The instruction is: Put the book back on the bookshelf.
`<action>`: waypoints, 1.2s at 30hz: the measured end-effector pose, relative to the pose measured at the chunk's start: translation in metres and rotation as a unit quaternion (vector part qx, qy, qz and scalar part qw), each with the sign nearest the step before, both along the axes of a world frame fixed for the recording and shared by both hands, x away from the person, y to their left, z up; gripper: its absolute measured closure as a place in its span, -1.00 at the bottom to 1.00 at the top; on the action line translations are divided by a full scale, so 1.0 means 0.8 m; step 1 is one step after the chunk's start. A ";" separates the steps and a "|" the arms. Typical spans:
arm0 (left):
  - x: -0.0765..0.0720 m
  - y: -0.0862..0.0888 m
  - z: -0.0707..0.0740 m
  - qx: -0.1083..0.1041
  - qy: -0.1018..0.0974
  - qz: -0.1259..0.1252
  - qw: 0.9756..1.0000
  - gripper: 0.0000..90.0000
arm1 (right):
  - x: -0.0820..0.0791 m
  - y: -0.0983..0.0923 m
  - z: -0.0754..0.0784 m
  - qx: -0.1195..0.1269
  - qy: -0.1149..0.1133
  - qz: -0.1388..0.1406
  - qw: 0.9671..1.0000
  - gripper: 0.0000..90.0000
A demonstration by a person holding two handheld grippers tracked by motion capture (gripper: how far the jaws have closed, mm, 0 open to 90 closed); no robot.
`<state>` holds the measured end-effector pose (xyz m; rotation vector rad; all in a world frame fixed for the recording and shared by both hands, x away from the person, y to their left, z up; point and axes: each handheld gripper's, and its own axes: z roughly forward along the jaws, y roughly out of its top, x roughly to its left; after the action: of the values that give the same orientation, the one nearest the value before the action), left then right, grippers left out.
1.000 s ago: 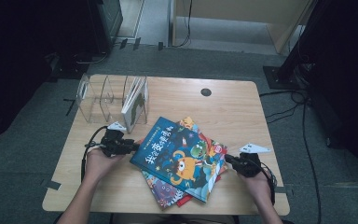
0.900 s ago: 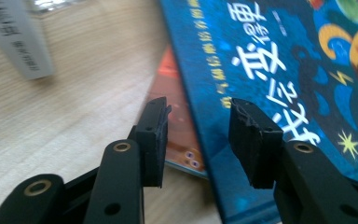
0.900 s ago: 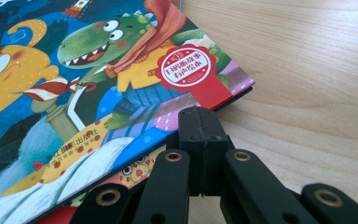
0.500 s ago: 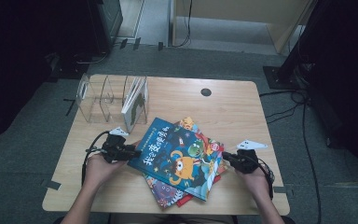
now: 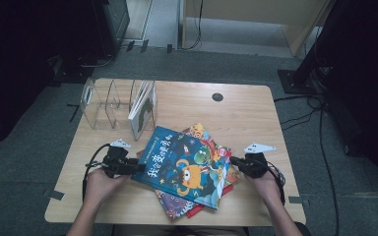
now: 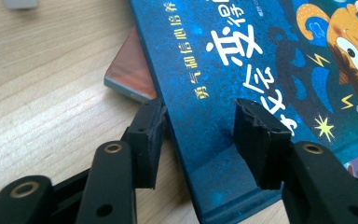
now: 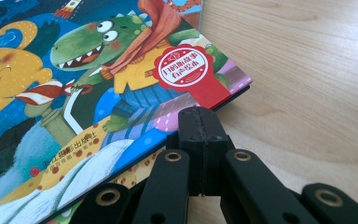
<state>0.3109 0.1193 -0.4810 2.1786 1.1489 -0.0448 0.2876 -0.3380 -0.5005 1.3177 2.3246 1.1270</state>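
Two grippers at one blue book point(image 5: 184, 167) — topmost of a fanned stack near the table's point(image 5: 256, 113) front edge, about midway along it. Left gripper point(image 6: 200, 140) spread astride the book's spine edge, jaws just opening, neither pad pressing. Right gripper point(image 7: 200, 123) pressed together, tips nudged against the book's opposite edge — pinching nothing. Clear rack point(image 5: 110, 103) near the back-left corner.

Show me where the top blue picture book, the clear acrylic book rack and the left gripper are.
blue picture book point(image 5: 184, 167), high view, on the middle of its front cover.
clear acrylic rack point(image 5: 98, 103), high view, on one of its empty left compartments.
left gripper point(image 6: 198, 135), left gripper view, midway between its jaw tips, which straddle the book's edge.
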 end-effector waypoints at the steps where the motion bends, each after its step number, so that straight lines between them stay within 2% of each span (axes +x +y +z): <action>1: 0.000 0.001 -0.001 -0.002 0.003 0.003 1.000 0.13 | 0.002 0.001 0.000 0.001 0.001 0.001 1.000 1.00; 7: 0.003 0.006 -0.004 -0.014 0.021 0.005 1.000 0.05 | 0.007 0.001 -0.001 0.009 0.003 0.005 1.000 1.00; 13: 0.005 0.000 -0.006 -0.019 0.036 -0.001 0.999 -0.02 | 0.005 0.003 0.000 0.002 -0.001 0.000 1.000 1.00; 17: 0.008 0.001 -0.008 -0.030 0.060 0.005 0.998 -0.03 | 0.003 0.005 0.000 0.001 -0.003 -0.004 1.000 1.00; 21: 0.005 -0.002 -0.009 -0.027 0.066 0.006 0.997 -0.08 | -0.001 0.006 0.002 -0.001 -0.006 -0.003 1.000 1.00; 24: 0.009 -0.003 -0.009 -0.031 0.087 0.014 0.996 -0.06 | -0.006 0.007 0.001 0.017 -0.003 -0.001 1.000 1.00; 28: 0.012 -0.004 -0.008 -0.032 0.108 0.027 0.993 -0.04 | -0.011 0.009 0.001 0.016 -0.004 0.001 1.000 1.00; 29: 0.011 -0.007 -0.007 -0.029 0.110 0.035 0.993 -0.04 | -0.011 0.008 0.000 0.016 -0.004 0.001 1.000 1.00; 32: 0.010 -0.010 -0.001 -0.015 0.116 0.035 0.993 -0.03 | -0.010 0.006 -0.001 0.025 -0.002 0.001 1.000 1.00; 36: 0.009 -0.009 0.006 -0.024 0.122 0.042 0.991 0.03 | -0.011 0.006 -0.001 0.029 0.003 -0.003 1.000 1.00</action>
<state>0.3183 0.1124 -0.4766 2.1227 1.3593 -0.3061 0.2791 -0.3331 -0.5013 1.3487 2.3066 1.1994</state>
